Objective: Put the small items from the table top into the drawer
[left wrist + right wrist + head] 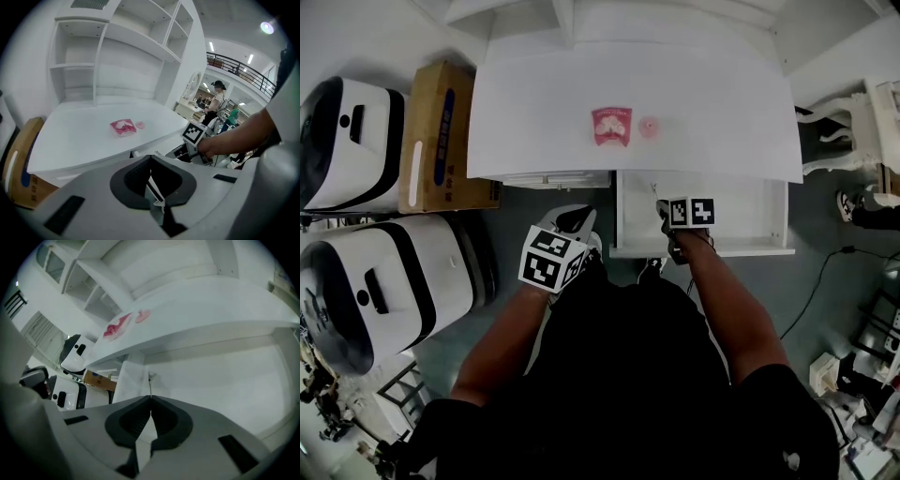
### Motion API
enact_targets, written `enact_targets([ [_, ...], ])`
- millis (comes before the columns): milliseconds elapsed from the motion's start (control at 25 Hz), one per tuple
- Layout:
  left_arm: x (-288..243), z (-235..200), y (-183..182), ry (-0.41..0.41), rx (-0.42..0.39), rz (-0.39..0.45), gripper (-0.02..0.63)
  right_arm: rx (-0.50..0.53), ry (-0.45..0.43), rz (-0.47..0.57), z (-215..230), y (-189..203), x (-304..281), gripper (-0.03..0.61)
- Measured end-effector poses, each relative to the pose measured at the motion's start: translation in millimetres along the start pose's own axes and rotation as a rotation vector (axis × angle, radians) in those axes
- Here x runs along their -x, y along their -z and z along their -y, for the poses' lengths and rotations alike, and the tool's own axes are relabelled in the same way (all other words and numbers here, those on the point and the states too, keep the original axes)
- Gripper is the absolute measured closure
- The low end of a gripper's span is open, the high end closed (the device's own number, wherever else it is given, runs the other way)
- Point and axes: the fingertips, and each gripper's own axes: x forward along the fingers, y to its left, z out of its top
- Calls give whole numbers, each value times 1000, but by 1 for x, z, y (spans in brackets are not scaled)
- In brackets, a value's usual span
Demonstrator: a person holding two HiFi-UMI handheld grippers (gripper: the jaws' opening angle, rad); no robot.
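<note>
The pink packet (611,126) and a small pink round item (649,126) lie side by side on the white tabletop (534,103), upper centre of the head view, well apart from both grippers. The left gripper (574,221) hangs below the tabletop's front edge, its fingers pressed together on nothing. The right gripper (664,208), fingers likewise together and empty, is over the open drawer (741,220) at centre right.

Table top (534,112): smooth matt white. Packet (611,126): glossy pink wrapper. Box (441,131): brown cardboard.
</note>
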Motion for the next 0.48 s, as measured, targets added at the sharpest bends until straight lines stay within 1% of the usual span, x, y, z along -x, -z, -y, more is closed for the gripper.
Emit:
enact_targets([
  [120,3,-2,6,-8,19,-7,603,-106,19,-30,11,7,-25,549],
  [200,6,-5,12,-23,39,-15,603,-157,30,-50,14,14,-39,548],
  [280,11,-9,16,-37,56,-16,603,-182,45,-68,17,21,-50,548],
  [480,20,-18,22,-63,86,-13,603,-195,60,-102,16,32,-67,548],
])
